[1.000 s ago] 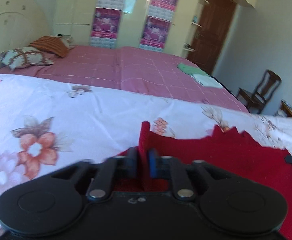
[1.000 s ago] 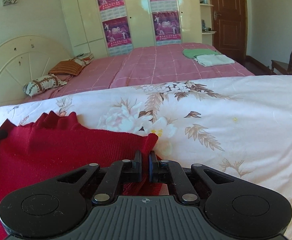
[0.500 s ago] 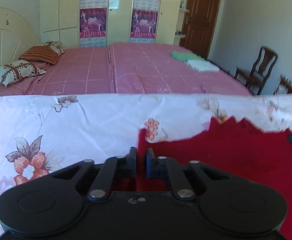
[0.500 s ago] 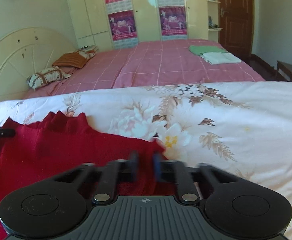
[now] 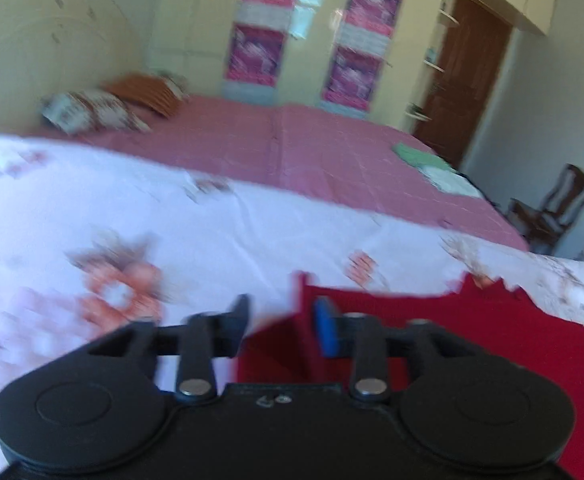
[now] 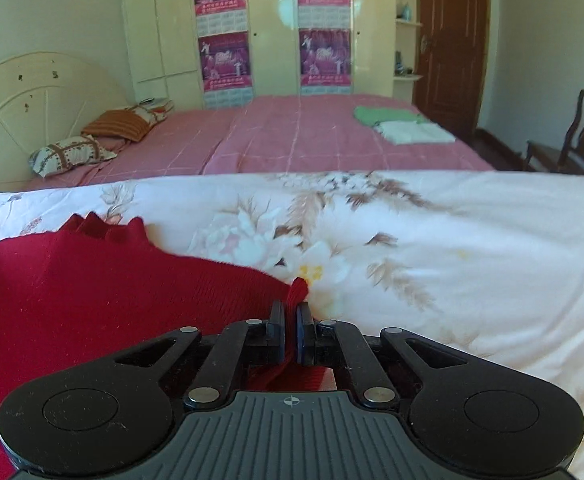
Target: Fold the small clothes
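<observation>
A red knit garment (image 5: 472, 344) lies spread on the white floral sheet (image 5: 211, 240), its scalloped edge at the far side. My left gripper (image 5: 283, 324) is opening. Its jaws stand apart around the garment's left corner, which stands loose between them and is not pressed. In the right wrist view the red garment (image 6: 91, 300) fills the lower left. My right gripper (image 6: 290, 332) is shut on its right corner, and a tuft of red knit pokes up between the pads.
Beyond the floral sheet (image 6: 452, 260) is a pink bed (image 6: 292, 140) with pillows (image 6: 67, 152) at the left and folded green and white clothes (image 6: 404, 124) at the right. A wooden chair (image 6: 572, 136), a brown door and a wardrobe with posters stand behind.
The left gripper's jaws, pinched on the garment's corner before, have come apart, and the left view has swung and blurred. The right gripper stays shut on its corner.
</observation>
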Demonstrator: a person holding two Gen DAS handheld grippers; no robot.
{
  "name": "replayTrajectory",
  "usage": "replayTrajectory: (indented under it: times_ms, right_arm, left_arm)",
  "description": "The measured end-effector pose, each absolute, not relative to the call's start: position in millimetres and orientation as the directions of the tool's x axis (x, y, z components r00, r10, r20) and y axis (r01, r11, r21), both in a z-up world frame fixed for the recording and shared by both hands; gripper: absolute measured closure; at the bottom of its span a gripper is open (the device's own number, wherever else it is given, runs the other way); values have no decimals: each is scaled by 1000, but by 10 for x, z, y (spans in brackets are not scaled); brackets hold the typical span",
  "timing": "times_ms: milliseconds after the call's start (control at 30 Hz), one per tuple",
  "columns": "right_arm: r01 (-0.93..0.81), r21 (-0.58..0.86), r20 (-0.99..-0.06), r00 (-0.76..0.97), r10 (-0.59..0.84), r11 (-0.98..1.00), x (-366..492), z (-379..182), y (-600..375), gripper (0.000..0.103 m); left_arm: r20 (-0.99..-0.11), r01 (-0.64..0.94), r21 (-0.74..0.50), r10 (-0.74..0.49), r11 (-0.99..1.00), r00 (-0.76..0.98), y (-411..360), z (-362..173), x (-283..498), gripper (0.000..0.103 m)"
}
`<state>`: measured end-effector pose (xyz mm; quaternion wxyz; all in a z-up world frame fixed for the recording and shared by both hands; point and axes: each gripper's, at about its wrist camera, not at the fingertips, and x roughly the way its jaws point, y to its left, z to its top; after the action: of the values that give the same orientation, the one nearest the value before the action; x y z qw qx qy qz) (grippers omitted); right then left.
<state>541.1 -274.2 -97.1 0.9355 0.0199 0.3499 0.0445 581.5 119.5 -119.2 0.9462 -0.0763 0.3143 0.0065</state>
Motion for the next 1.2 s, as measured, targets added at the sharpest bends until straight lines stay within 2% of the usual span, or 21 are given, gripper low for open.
replayTrajectory:
  times_ms: [33, 67, 167, 200, 233, 267, 300, 367, 400, 433, 500, 633, 667, 733, 767, 833, 1000, 1067, 1100, 1133, 1200]
  right_arm:
    - [-52, 57, -637, 767, 77, 997, 5375, -904, -2746, 100]
    - [-49, 51, -603, 795, 70, 998, 5311, -809, -2730, 100]
    - [-163, 73, -564, 807, 176, 984, 5264, -649, -2515, 98]
    - [-201, 69, -577, 791, 203, 977, 5323, -642, -2349, 84]
    - [-223, 71, -591, 776, 221, 972, 5372, -656, -2206, 42]
    - [-247, 85, -613, 751, 246, 965, 5438, -703, -2032, 25]
    - [-288, 102, -625, 726, 287, 952, 5474, -743, -1901, 21]
    - [-343, 57, -653, 697, 295, 938, 5492, -831, -1664, 31]
    - [-365, 26, -682, 675, 283, 931, 5510, -885, -1592, 49]
    - [-371, -2, -719, 646, 256, 929, 5534, -957, -1563, 58]
    - [-357, -12, -725, 647, 238, 934, 5513, -1017, -1723, 58]
    - [-185, -23, -730, 675, 110, 982, 5470, -1034, -2378, 58]
    - [-194, 18, -730, 667, 146, 981, 5446, -1047, -2500, 58]
    - [-167, 22, -704, 698, 134, 986, 5380, -938, -2527, 58]
    - [-145, 9, -660, 743, 115, 989, 5297, -830, -2492, 58]
    - [-190, 68, -600, 776, 193, 979, 5130, -656, -2382, 58]
    - [-423, 46, -654, 672, 347, 905, 4903, -743, -1686, 58]
    - [-453, 32, -685, 639, 350, 891, 4849, -865, -1550, 58]
    - [-455, 9, -695, 637, 333, 890, 4825, -921, -1538, 58]
    - [-456, -11, -695, 644, 321, 890, 4789, -950, -1585, 58]
    - [-419, -8, -699, 651, 295, 908, 4756, -976, -1805, 58]
  left_arm:
    - [-552, -46, -99, -17, 994, 834, 1165, -1088, 5723, 53]
    - [-529, 8, -95, -57, 995, 847, 1086, -999, 5669, 53]
    - [-558, 194, -78, -204, 978, 804, 588, -926, 5761, 49]
    - [-571, 255, -51, -238, 966, 786, 346, -951, 5791, 44]
    - [-584, 297, -35, -260, 954, 769, 167, -978, 5814, 38]
    - [-597, 330, -14, -272, 944, 754, -11, -1037, 5830, 38]
    - [-618, 349, 3, -273, 937, 738, -140, -1107, 5852, 38]
    - [-662, 350, 9, -256, 937, 704, -207, -1264, 5885, 38]
    - [-675, 344, 11, -247, 939, 696, -157, -1332, 5883, 38]
    - [-672, 324, 18, -229, 946, 705, -53, -1380, 5871, 38]
    - [-658, 262, 0, -198, 965, 727, 290, -1400, 5798, 35]
    - [-642, 194, -33, -169, 981, 748, 755, -1362, 5729, 37]
    - [-637, 191, -12, -155, 982, 755, 751, -1339, 5708, 38]
    - [-609, 178, 38, -119, 983, 785, 669, -1208, 5609, 40]
    - [-583, 188, 37, -131, 982, 802, 624, -1132, 5534, 39]
    - [-552, 224, -4, -188, 975, 812, 476, -1018, 5403, 33]
    - [-597, 365, 43, -269, 930, 756, -136, -1162, 5199, 33]
    - [-632, 382, 91, -243, 920, 736, -175, -1305, 5142, 31]
    - [-628, 383, 106, -237, 918, 741, -96, -1363, 5103, 27]
    - [-620, 372, 95, -238, 923, 748, 27, -1389, 5068, 20]
    - [-627, 318, 32, -229, 948, 745, 379, -1389, 5026, 19]
